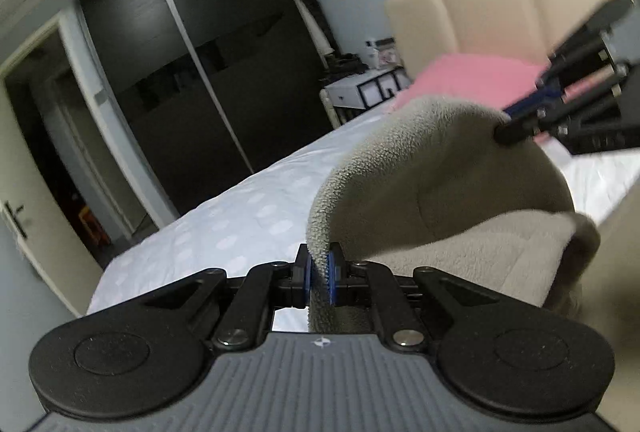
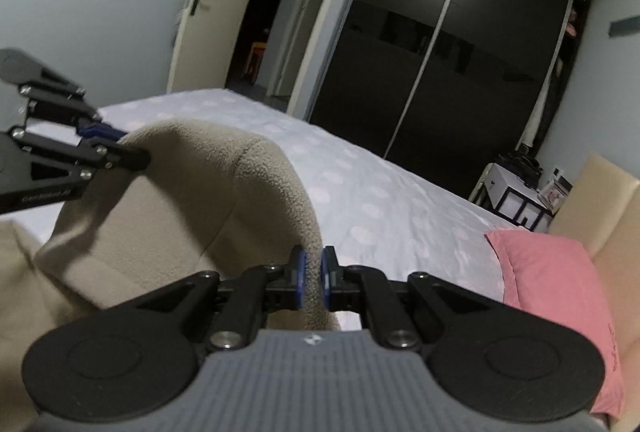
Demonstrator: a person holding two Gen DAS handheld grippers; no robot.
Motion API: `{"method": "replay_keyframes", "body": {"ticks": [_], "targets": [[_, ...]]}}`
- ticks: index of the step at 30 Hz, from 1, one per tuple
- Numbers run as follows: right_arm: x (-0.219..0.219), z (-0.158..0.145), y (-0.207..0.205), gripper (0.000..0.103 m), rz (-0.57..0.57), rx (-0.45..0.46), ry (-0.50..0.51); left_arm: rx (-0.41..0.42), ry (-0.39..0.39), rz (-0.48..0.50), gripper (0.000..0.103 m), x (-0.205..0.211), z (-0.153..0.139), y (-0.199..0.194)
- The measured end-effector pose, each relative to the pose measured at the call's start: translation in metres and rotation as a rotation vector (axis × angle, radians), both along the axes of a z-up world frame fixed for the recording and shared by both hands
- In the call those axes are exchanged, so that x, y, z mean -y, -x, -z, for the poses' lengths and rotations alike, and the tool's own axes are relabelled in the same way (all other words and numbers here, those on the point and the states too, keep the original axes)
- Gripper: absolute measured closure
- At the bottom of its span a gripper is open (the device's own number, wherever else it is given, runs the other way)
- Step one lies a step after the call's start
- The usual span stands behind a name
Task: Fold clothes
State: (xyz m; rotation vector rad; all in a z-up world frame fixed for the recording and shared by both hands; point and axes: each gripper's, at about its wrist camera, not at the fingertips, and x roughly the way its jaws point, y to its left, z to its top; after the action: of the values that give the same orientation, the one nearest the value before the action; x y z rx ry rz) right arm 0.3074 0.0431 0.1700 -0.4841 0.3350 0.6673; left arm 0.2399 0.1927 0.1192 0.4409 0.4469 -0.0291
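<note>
Left wrist view, left to right: an open cream door point(image 1: 36, 192) onto a dark passage; a tall dark sliding-door wardrobe point(image 1: 192, 72) with pale vertical rails; a bed point(image 1: 224, 228) under a white sheet printed with pale spots; a small white bedside cabinet point(image 1: 360, 92) with clutter on top; a beige padded headboard point(image 1: 492, 8); a pink pillow point(image 1: 476, 76) lying against it. The beige fleece garment point(image 1: 436, 192) was over the bed, its near edge lifted clear of the sheet and the rest slumped in folds at the right. The left gripper point(image 1: 319, 274), black with blue pads, had its jaws narrow and pinched on one end of that raised edge. The right gripper point(image 1: 506, 126), entering from the right, had its jaws clamped on the other end, so the edge arched between the two. Right wrist view, left to right: the left gripper point(image 2: 134, 148) holding the garment point(image 2: 208, 200) at its corner; the door point(image 2: 196, 12); the wardrobe point(image 2: 448, 44); the bed point(image 2: 380, 200); the right gripper point(image 2: 313, 278), jaws narrow on the fleece edge; the cabinet point(image 2: 508, 192); the pillow point(image 2: 560, 280); the headboard point(image 2: 600, 200).
</note>
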Motion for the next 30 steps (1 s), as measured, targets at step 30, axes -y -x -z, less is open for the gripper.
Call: {"method": "replay_keyframes", "body": {"ticks": [30], "targets": [[0.047,0.144,0.085,0.093,-0.155,-0.165,0.105,-0.125,-0.378,0.273,0.094,0.058,0.15,0.111]]}}
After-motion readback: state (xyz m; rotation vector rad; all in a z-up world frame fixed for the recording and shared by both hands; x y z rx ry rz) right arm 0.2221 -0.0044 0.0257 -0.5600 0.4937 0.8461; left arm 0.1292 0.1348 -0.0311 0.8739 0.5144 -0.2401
